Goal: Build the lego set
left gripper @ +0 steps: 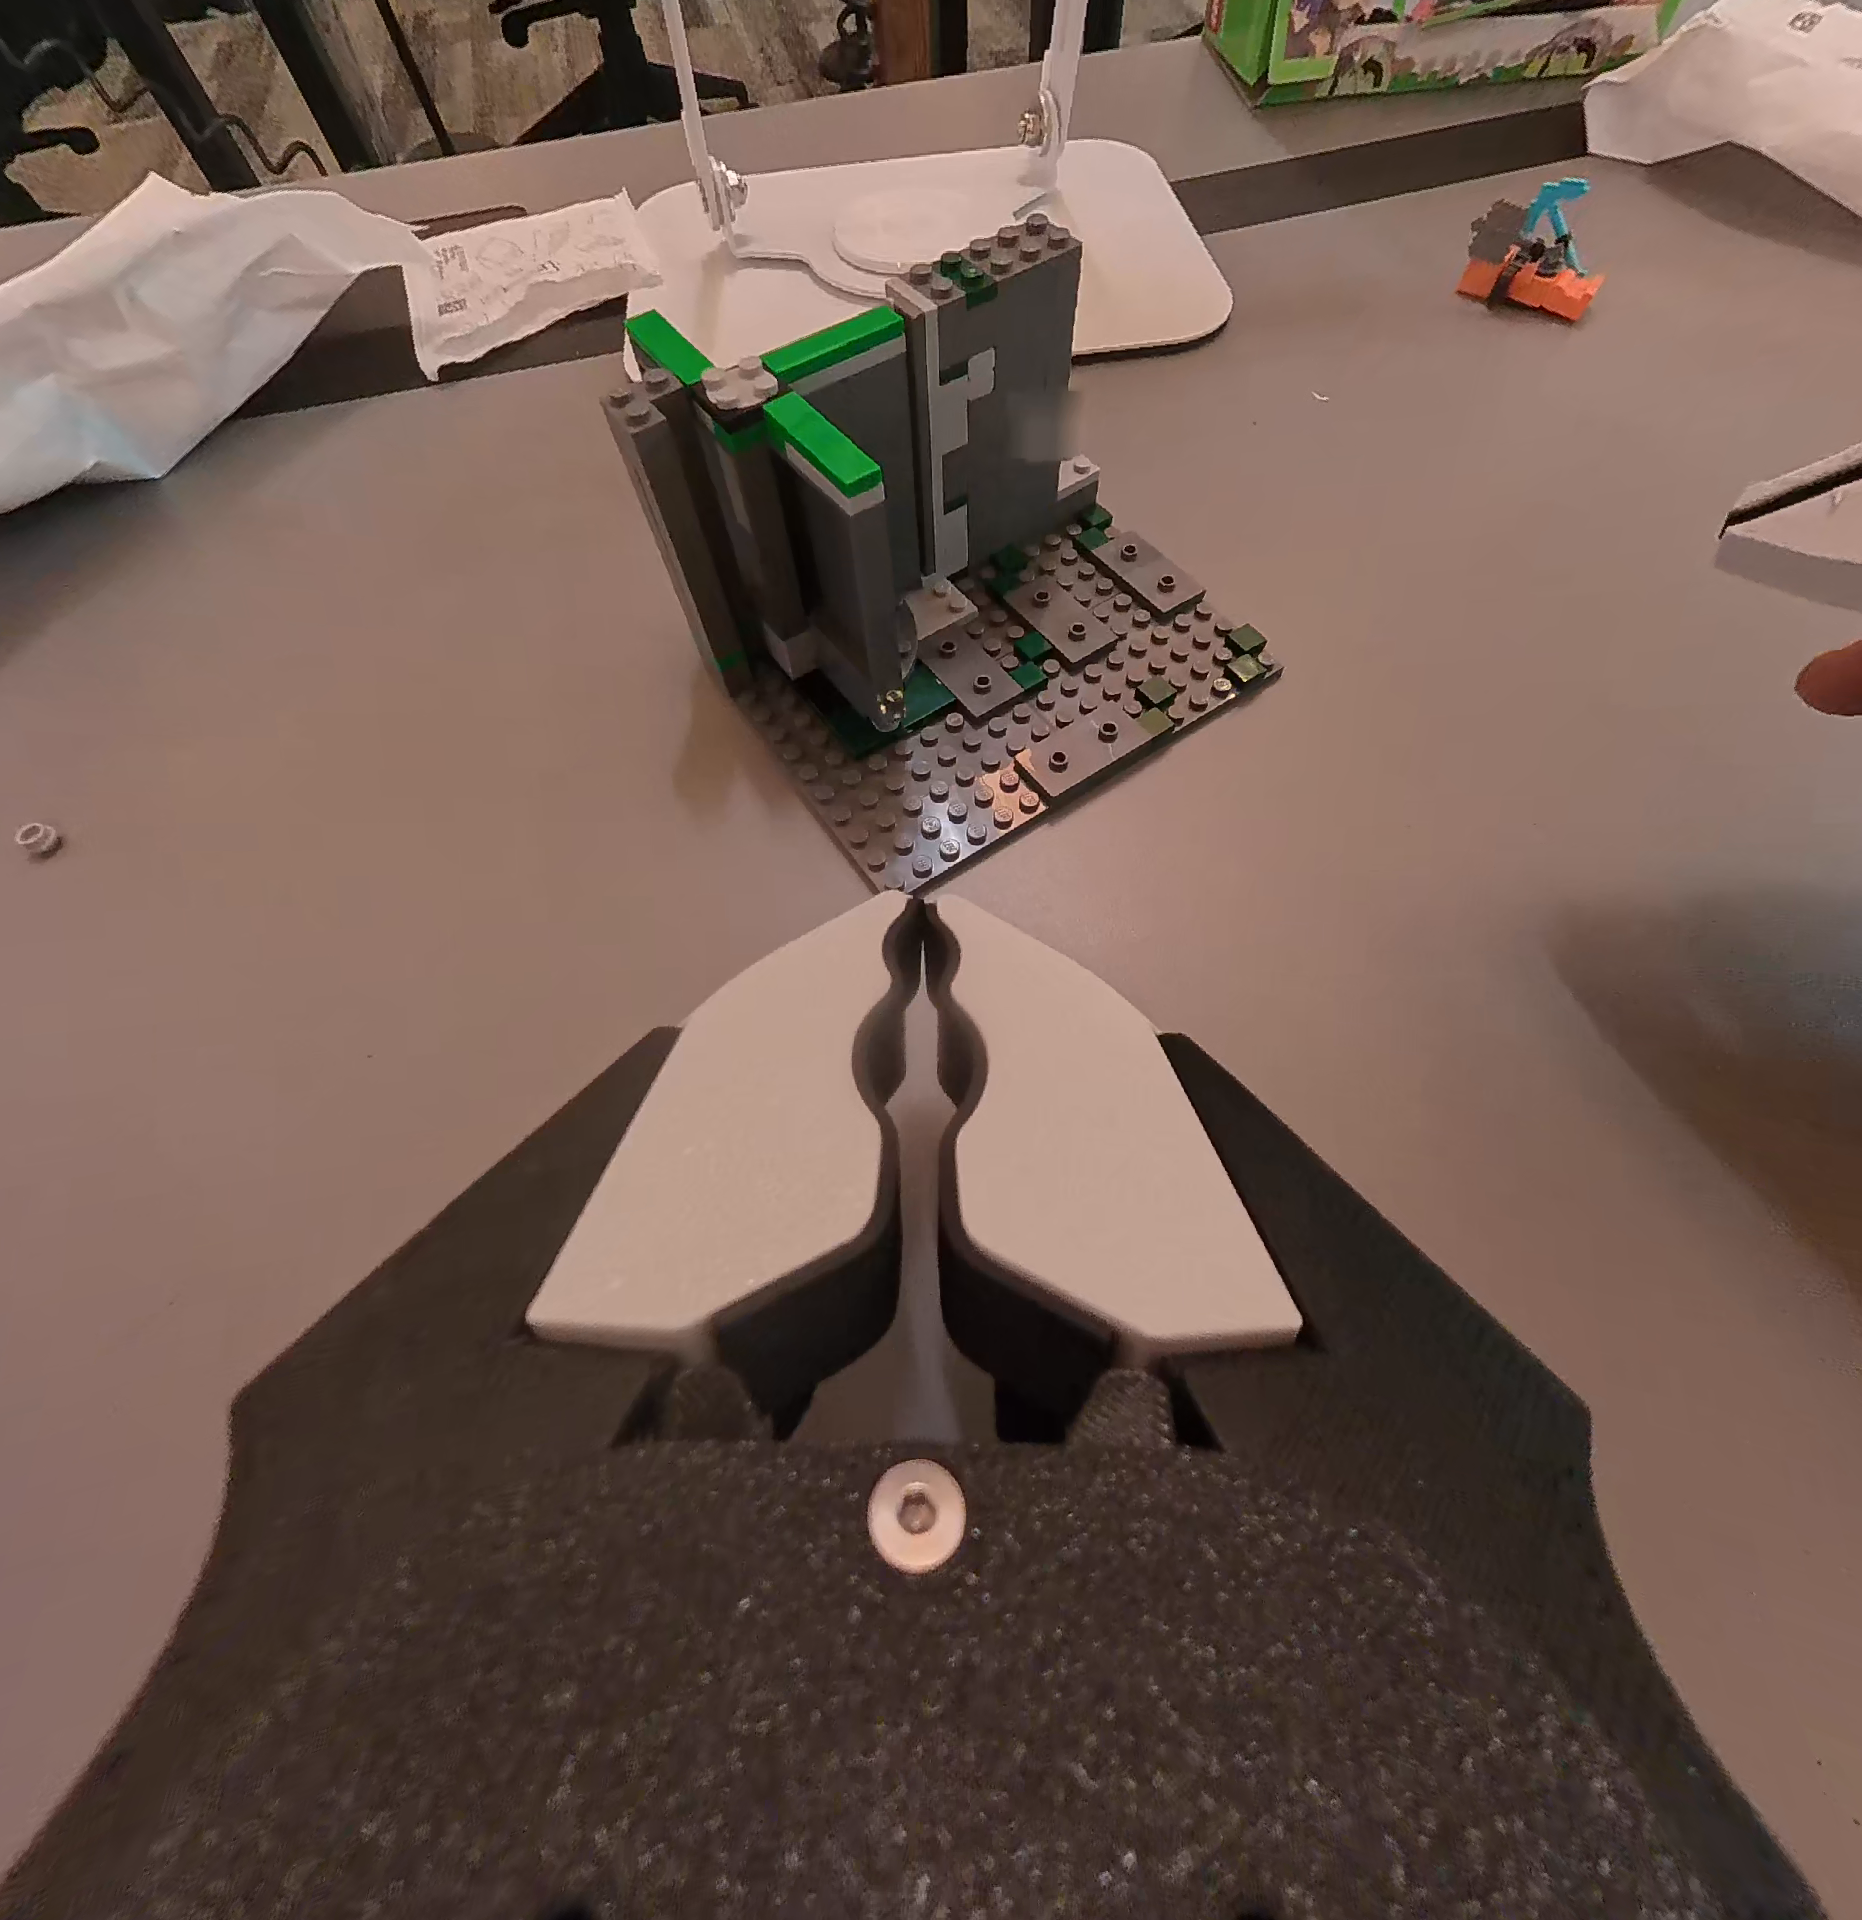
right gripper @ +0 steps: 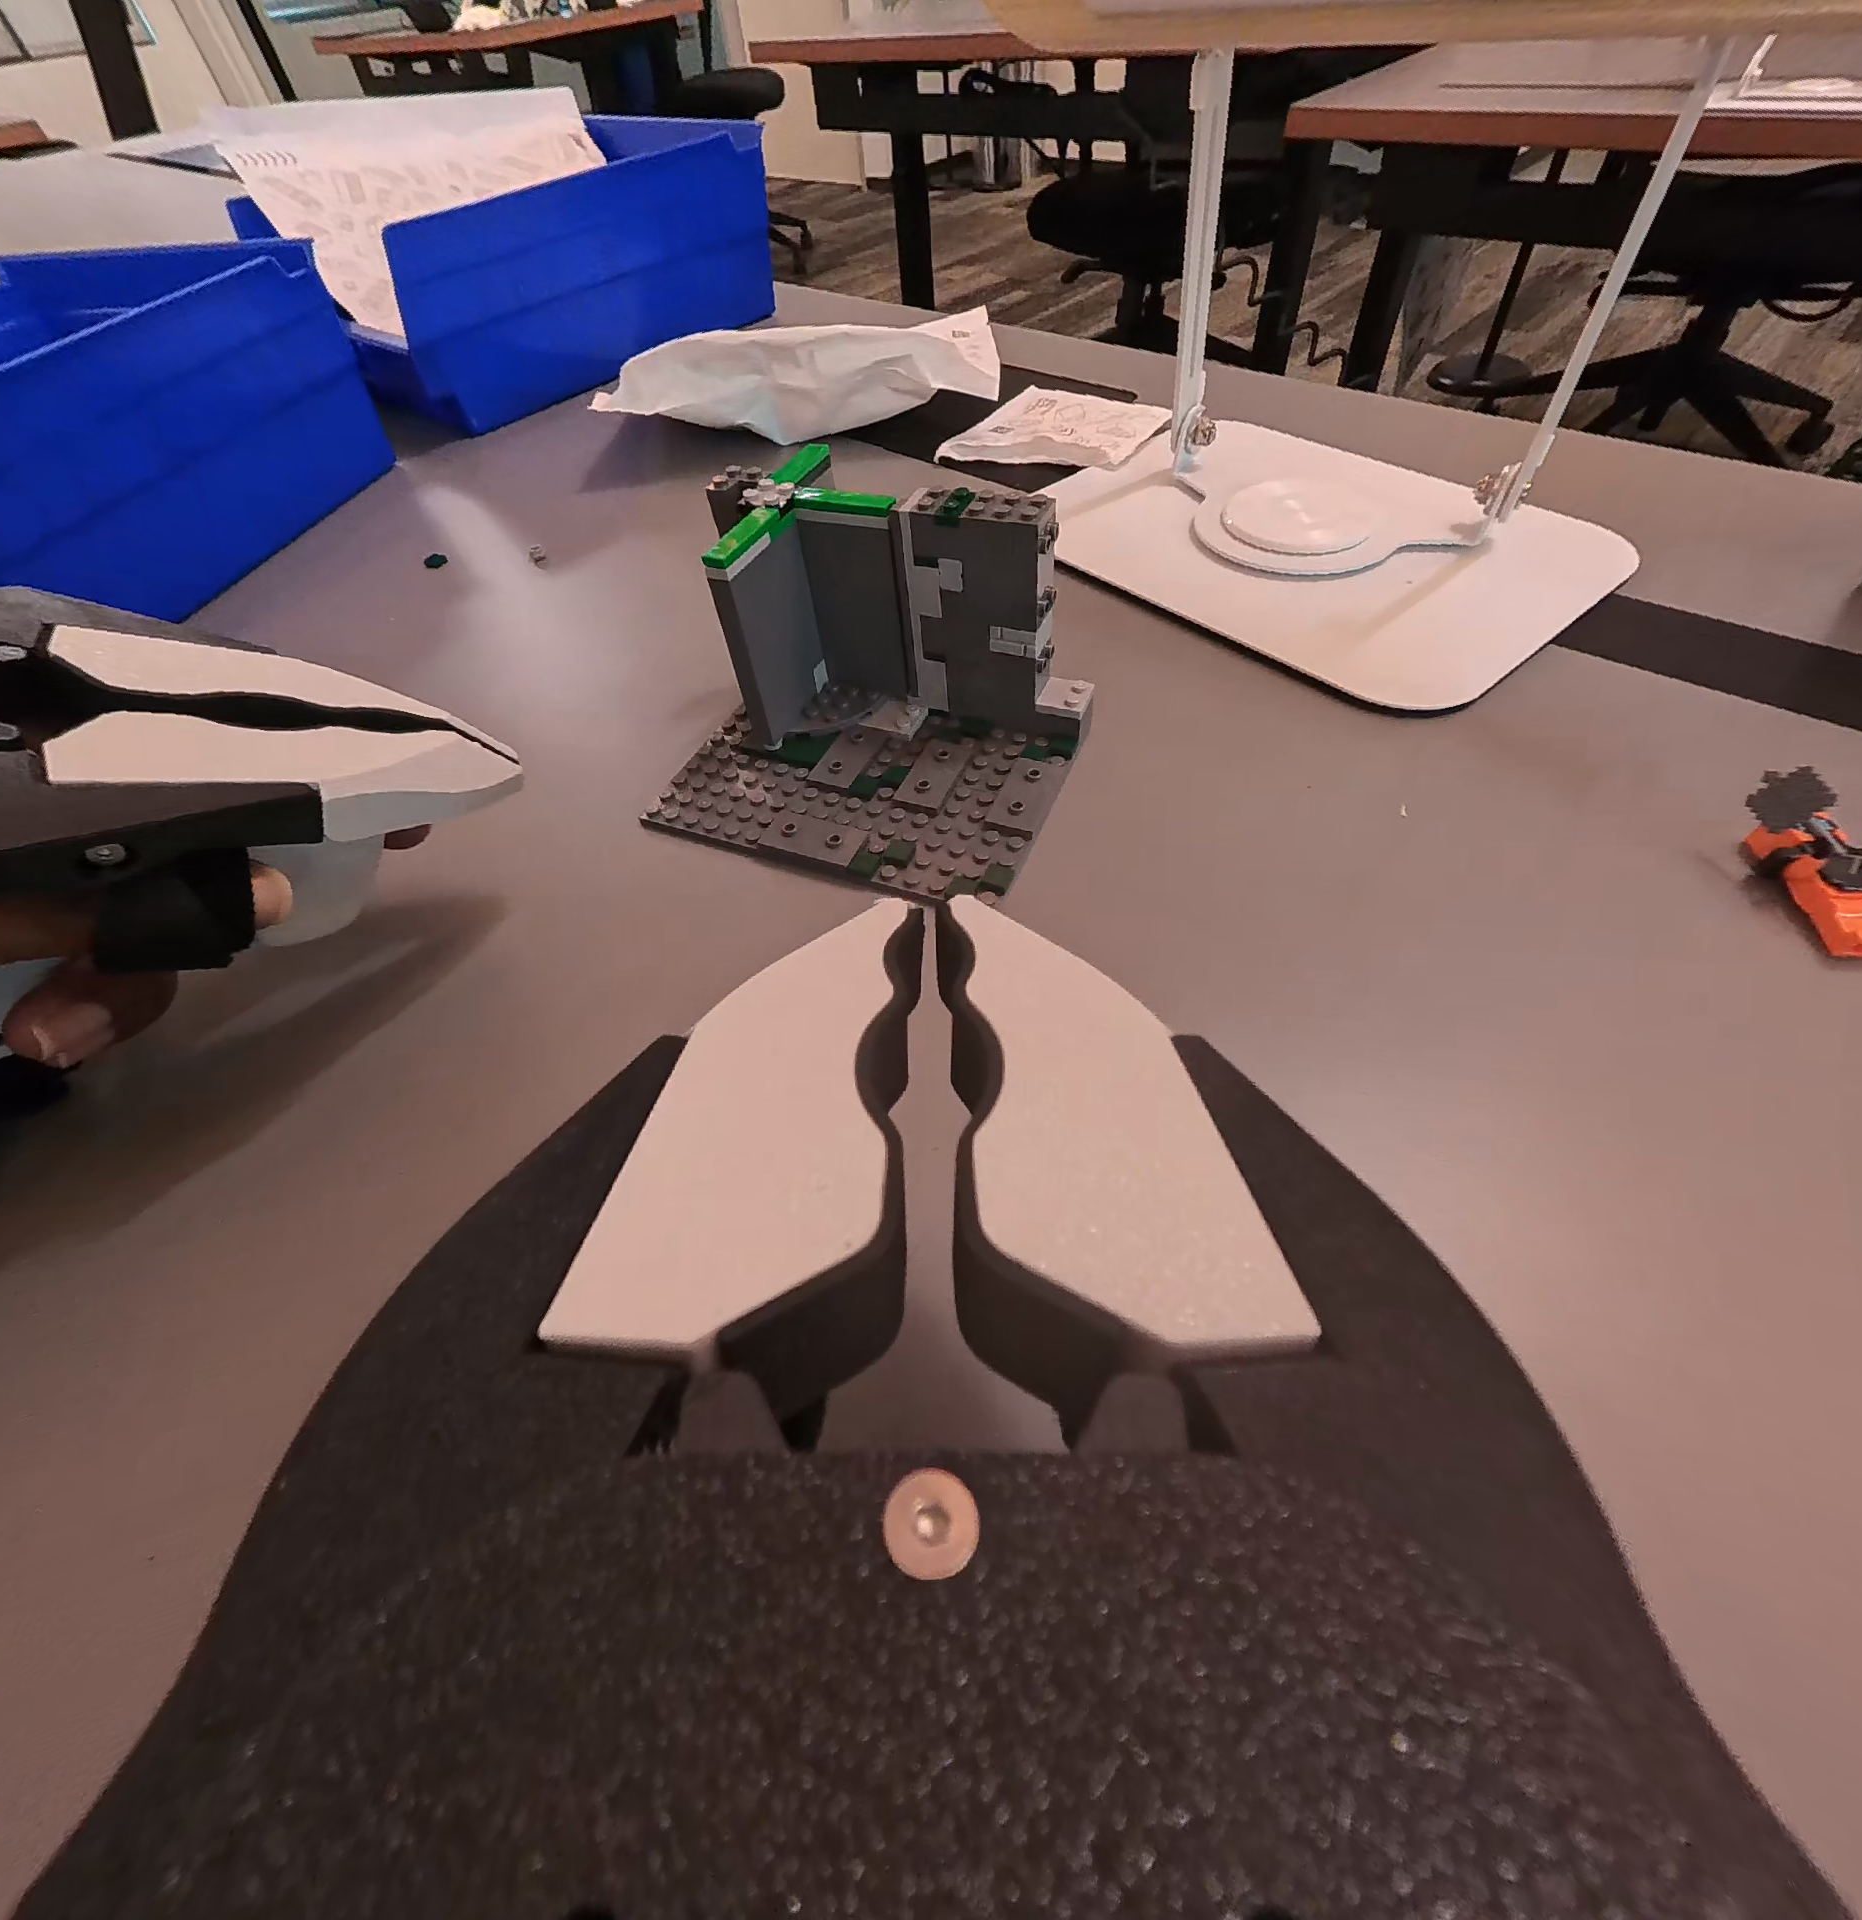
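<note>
A grey and green lego build (left gripper: 885,540) with tall walls stands on a dark grey studded baseplate (left gripper: 968,821) in the middle of the grey table. It also shows in the right wrist view (right gripper: 885,665). My left gripper (left gripper: 922,909) is shut and empty, its tips just short of the baseplate's near corner. My right gripper (right gripper: 929,914) is shut and empty, just short of the baseplate's near edge (right gripper: 802,847). The left gripper also shows at the left of the right wrist view (right gripper: 496,764), held by a hand.
A small orange and teal lego model (left gripper: 1529,260) lies to the right, also in the right wrist view (right gripper: 1820,873). A white lamp base (right gripper: 1342,561) stands behind the build. Blue bins (right gripper: 179,416), crumpled white bags (left gripper: 158,332) and tiny loose pieces (left gripper: 40,837) lie left. The grippers' ends are close to 15 cm from one another.
</note>
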